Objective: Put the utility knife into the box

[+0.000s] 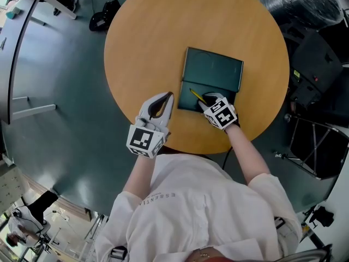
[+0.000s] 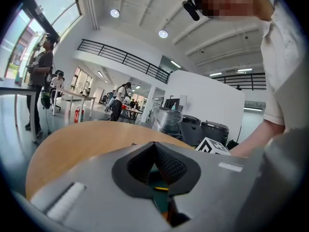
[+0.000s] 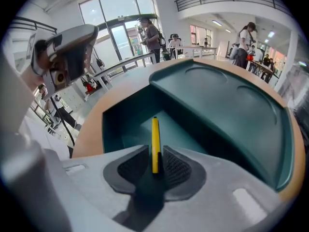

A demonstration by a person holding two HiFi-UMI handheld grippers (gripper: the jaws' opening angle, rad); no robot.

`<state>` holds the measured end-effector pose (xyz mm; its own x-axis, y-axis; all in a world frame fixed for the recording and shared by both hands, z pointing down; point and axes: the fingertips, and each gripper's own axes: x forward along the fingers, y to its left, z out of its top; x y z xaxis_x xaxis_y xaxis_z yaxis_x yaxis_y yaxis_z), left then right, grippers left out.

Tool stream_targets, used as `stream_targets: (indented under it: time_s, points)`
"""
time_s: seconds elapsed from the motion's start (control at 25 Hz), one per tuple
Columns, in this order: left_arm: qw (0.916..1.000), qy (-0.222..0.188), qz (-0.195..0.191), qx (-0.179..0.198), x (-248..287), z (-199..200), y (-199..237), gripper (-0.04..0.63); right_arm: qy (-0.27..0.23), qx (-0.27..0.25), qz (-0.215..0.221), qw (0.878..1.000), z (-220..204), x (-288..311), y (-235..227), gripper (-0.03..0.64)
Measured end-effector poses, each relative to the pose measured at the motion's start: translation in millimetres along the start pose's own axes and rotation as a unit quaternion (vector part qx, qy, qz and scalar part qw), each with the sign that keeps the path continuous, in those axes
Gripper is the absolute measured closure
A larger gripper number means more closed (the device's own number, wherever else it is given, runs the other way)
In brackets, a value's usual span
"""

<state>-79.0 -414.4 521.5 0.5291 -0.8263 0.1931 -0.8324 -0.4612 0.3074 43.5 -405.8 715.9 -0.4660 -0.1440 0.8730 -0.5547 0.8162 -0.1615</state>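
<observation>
Around: round wooden surface (image 1: 147, 37); smooth dark green box (image 1: 211, 70) lies open on it
Utility knife (image 3: 155, 144): thin, yellow, straight; over the box's open tray
Right tongs (image 3: 155, 164): clamped on the knife
Left tongs (image 2: 154, 151): tips together, empty; beside the box

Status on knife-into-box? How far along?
Done: the box is open, and the knife is up off the table, clamped in the right tongs. In hand: the knife points over the open compartment, not released. Left: lower it in and let go. The left tongs are shut, empty, idle left of the box.
</observation>
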Motion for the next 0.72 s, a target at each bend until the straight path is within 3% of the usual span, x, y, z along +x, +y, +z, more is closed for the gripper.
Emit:
stream_targets:
  time_s: [0.08, 0.2, 0.32, 0.52, 0.72]
  points:
    - [1.0, -0.005, -0.004, 0.007, -5, 5, -2, 0.58, -0.035, 0.011, -0.008, 0.999, 12, -13, 1, 0.535]
    - [0.9996, -0.02, -0.007, 0.016, -13, 16, -9, 0.58, -0.14, 0.024, -0.039, 0.989, 41, -53, 9, 0.537]
    - [0.9987, -0.043, -0.017, 0.023, -22, 27, -31, 0.58, -0.247, 0.042, -0.076, 0.965, 54, -106, 24, 0.624]
    - [0.9962, -0.057, -0.042, 0.05, -42, 38, -81, 0.58, -0.348, 0.084, -0.1, 0.928, 51, -182, 48, 0.624]
    - [0.9941, -0.073, -0.049, 0.063, -76, 46, -120, 0.58, -0.431, 0.061, -0.128, 0.891, 45, -244, 80, 0.624]
